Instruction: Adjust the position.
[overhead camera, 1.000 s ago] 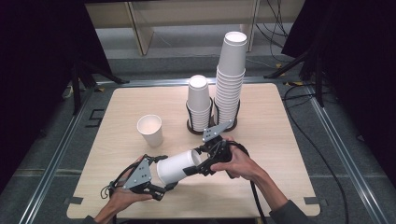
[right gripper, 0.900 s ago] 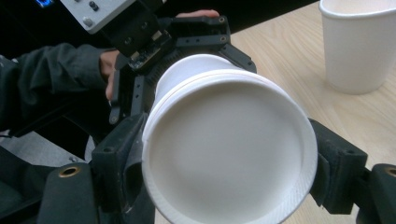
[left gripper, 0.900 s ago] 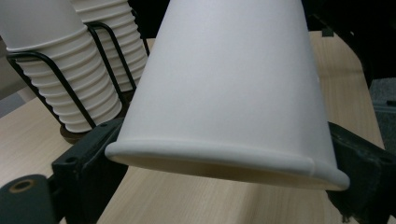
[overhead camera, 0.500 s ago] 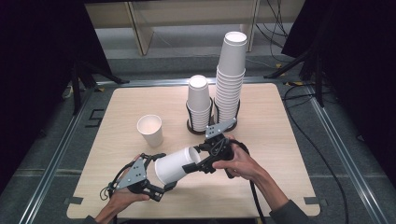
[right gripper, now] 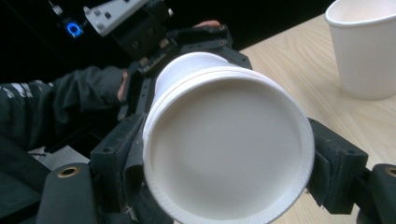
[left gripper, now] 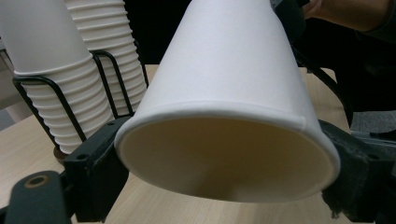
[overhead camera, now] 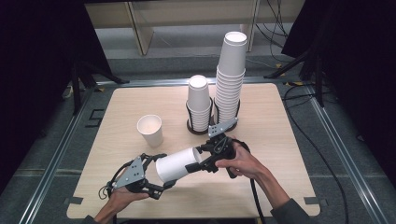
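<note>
Two grippers are clamping one paper cup (overhead camera: 177, 163) at lower centre – left gripper (overhead camera: 156, 179), having just closed, at its rim, right gripper (overhead camera: 201, 161) at its base. Light and crushable – gentle rim or base grips are looking safest.

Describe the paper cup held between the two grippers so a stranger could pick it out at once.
On the wooden table, look at the near edge, in front of the two racked cup stacks. The held cup lies sideways in the air between both hand-held grippers, unlike the lone upright cup.
</note>
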Action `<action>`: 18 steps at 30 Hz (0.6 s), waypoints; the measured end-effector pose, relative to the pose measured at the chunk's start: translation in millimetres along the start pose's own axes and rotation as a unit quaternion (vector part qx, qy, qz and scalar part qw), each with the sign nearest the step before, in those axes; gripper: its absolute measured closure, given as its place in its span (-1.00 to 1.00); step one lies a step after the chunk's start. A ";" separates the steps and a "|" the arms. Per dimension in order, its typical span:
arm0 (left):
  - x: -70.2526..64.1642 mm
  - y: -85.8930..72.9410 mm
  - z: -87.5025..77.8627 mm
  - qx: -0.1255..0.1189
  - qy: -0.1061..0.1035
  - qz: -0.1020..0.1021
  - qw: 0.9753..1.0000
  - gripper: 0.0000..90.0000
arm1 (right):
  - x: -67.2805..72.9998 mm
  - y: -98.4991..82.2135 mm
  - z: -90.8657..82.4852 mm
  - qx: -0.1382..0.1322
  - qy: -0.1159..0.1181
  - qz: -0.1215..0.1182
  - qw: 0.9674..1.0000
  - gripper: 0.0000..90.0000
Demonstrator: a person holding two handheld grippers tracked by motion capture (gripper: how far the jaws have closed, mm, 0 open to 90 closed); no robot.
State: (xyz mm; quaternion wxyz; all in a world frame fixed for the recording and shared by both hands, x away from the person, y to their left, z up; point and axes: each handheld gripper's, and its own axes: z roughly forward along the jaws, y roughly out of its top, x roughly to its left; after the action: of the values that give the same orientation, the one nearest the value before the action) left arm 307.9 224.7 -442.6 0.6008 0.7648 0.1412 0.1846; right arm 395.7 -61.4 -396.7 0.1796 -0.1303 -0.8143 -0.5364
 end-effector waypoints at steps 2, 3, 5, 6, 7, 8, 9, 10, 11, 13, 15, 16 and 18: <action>0.9 0.1 0.1 0.010 0.001 0.003 1.000 -0.71 | 1.3 0.2 0.6 0.013 -0.017 -0.015 1.000 -0.49; 1.0 0.0 1.0 0.013 0.004 0.001 1.000 -0.71 | 2.6 0.6 0.6 0.022 -0.025 -0.020 0.999 -0.51; 2.1 -0.2 0.8 0.028 0.006 0.001 1.000 -0.71 | 6.5 1.5 0.9 0.050 -0.056 -0.037 0.996 -0.52; 2.7 -0.6 1.0 0.032 0.007 0.004 0.999 -0.70 | 9.2 2.0 1.4 0.060 -0.065 -0.044 0.995 -0.53; 2.2 -0.6 1.8 0.037 0.008 0.000 0.999 -0.70 | 10.5 2.8 1.6 0.070 -0.078 -0.054 0.993 -0.56; 2.4 -0.5 1.7 0.046 0.008 0.006 0.999 -0.70 | 11.5 3.7 3.3 0.078 -0.089 -0.075 0.990 -0.56; 2.3 -1.4 3.7 0.038 0.004 0.005 0.999 -0.70 | 13.0 5.0 4.0 0.087 -0.104 -0.092 0.986 -0.58; 1.9 -0.5 3.1 0.052 0.005 0.006 0.999 -0.70 | 15.0 5.8 5.4 0.095 -0.110 -0.102 0.984 -0.59; 1.0 -1.3 4.9 0.051 0.005 0.003 0.999 -0.70 | 16.8 6.8 6.4 0.102 -0.120 -0.115 0.981 -0.59; 0.4 -1.4 5.1 0.059 0.002 0.001 0.998 -0.70 | 21.4 8.9 8.2 0.117 -0.127 -0.127 0.977 -0.61; -0.5 -2.4 7.6 0.057 -0.003 0.002 0.998 -0.70 | 25.1 10.3 9.9 0.133 -0.140 -0.147 0.970 -0.60; -0.7 -1.6 6.8 0.067 -0.004 0.004 0.998 -0.70 | 28.9 9.7 10.9 0.148 -0.144 -0.139 0.968 -0.62; -0.9 -1.3 7.6 0.075 -0.010 0.007 0.997 -0.70 | 29.7 11.0 14.1 0.164 -0.147 -0.169 0.961 -0.61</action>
State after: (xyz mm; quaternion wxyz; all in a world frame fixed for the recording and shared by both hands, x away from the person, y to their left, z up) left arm 310.5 218.1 -445.6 0.5418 0.8106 0.1432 0.1701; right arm 371.2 -43.6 -379.8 -0.0158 -0.0370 -0.9187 -0.3929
